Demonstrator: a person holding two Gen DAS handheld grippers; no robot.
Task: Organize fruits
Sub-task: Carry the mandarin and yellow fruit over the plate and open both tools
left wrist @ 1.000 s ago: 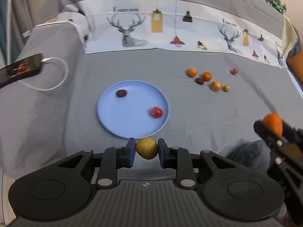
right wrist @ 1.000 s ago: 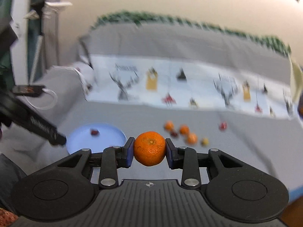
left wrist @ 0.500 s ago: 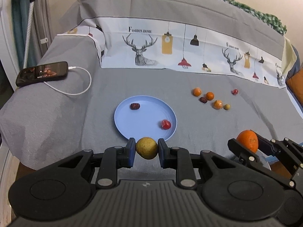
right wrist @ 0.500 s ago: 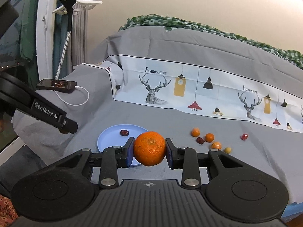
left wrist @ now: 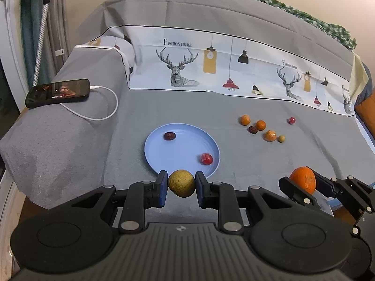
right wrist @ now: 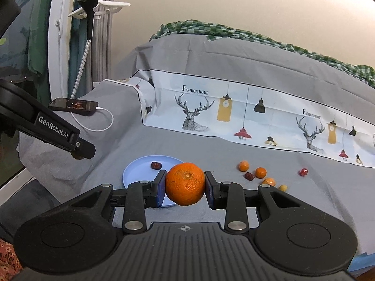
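My left gripper (left wrist: 181, 188) is shut on a small yellow-brown fruit (left wrist: 181, 183), held just short of the near rim of a blue plate (left wrist: 164, 154). The plate holds a dark red date (left wrist: 169, 136) and a red fruit (left wrist: 206, 158). My right gripper (right wrist: 185, 187) is shut on a mandarin orange (right wrist: 185, 183), held above the bed's near edge; it also shows in the left wrist view (left wrist: 302, 179). Several small orange, dark and red fruits (left wrist: 260, 125) lie loose on the grey sheet to the right of the plate.
A phone (left wrist: 57, 92) on a white charging cable (left wrist: 105, 114) lies on a raised grey hump at the left. A deer-print cloth (left wrist: 211, 70) runs across the back. An orange cushion (left wrist: 365, 114) sits at the right edge.
Both grippers have pulled back and up from the bed, so the plate and loose fruits look smaller and farther. Each still holds its fruit.
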